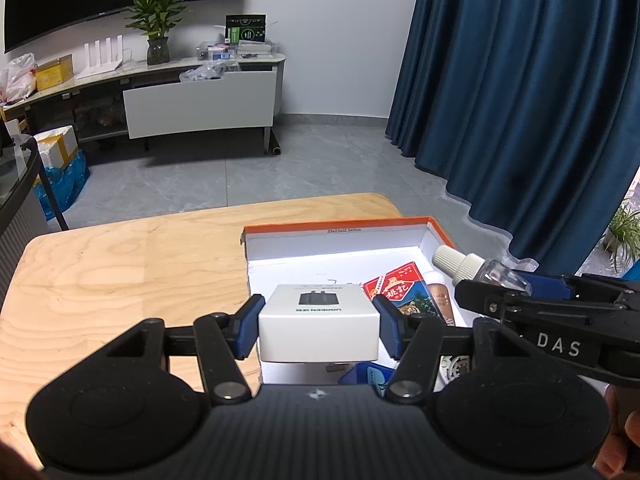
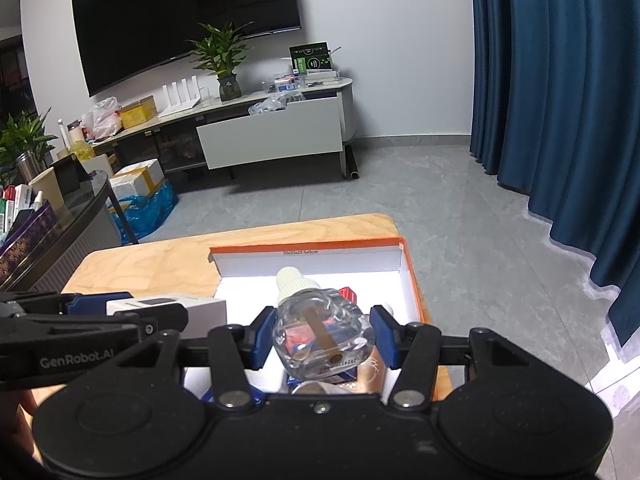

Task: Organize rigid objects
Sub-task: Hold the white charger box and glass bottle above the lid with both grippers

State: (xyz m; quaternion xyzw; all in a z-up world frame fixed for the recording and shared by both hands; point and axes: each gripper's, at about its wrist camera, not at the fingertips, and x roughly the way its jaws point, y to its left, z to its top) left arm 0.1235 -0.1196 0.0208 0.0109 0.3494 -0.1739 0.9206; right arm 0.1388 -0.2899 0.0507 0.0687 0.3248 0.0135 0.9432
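left gripper [image 1: 319, 326]: white box [image 1: 319, 330] "UGREEN" | right gripper [image 2: 322, 336]: "DAS"

Two grippers: left gripper [image 1: 318, 322], right gripper [image 2: 322, 334]. One small white box [image 1: 318, 326], one clear bottle [image 2: 320, 330] with ribbed white cap. One orange-edged open box [image 1: 336, 229] on one wooden table [image 1: 120, 280]. Inside it, countable: one red and blue packet [image 1: 400, 290], one brown tube [image 1: 440, 298]; more near items, hidden, count unclear. Far: one TV [image 2: 180, 16], two potted plants [image 2: 222, 60] [image 2: 22, 142], one blue curtain [image 1: 520, 92].
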